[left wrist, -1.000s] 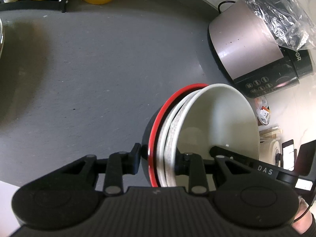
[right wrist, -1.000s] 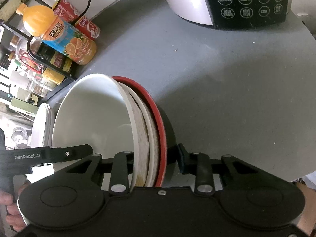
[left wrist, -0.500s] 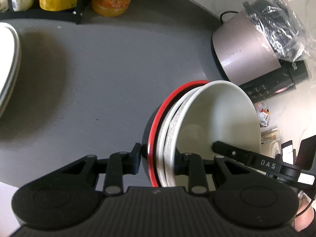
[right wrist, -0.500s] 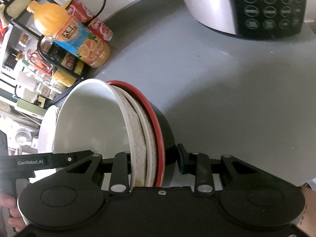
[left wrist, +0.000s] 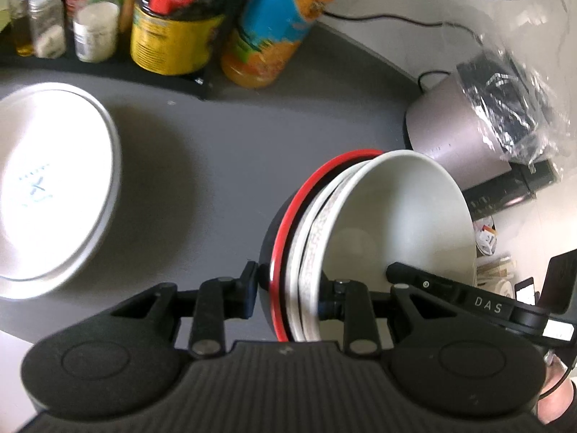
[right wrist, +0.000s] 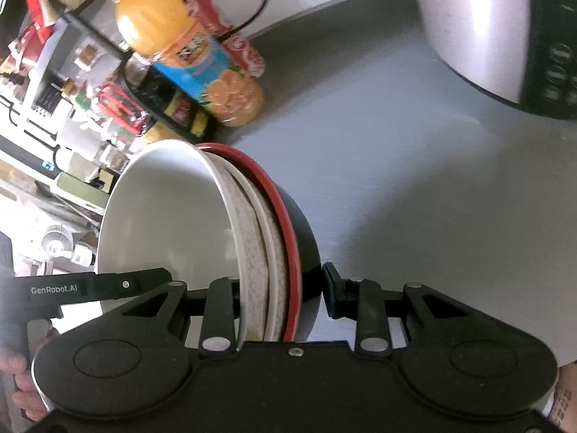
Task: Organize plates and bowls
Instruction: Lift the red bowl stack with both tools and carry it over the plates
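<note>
Bowls [left wrist: 396, 216] nearer plates [left wrist: 54, 187], both tools clamped

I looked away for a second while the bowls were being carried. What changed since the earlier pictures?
The nested bowls, clamped in both tongs, travelled across the counter toward the white plates and the orange juice bottle, which came into view. Grip and nesting stayed the same.

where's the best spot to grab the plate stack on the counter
Take the plate stack by its rim, on the edge nearest the bowls. It lies flat with a low raised lip, so one finger likely has to slip under the lip and one go over it, coming in low from the bare counter.
</note>
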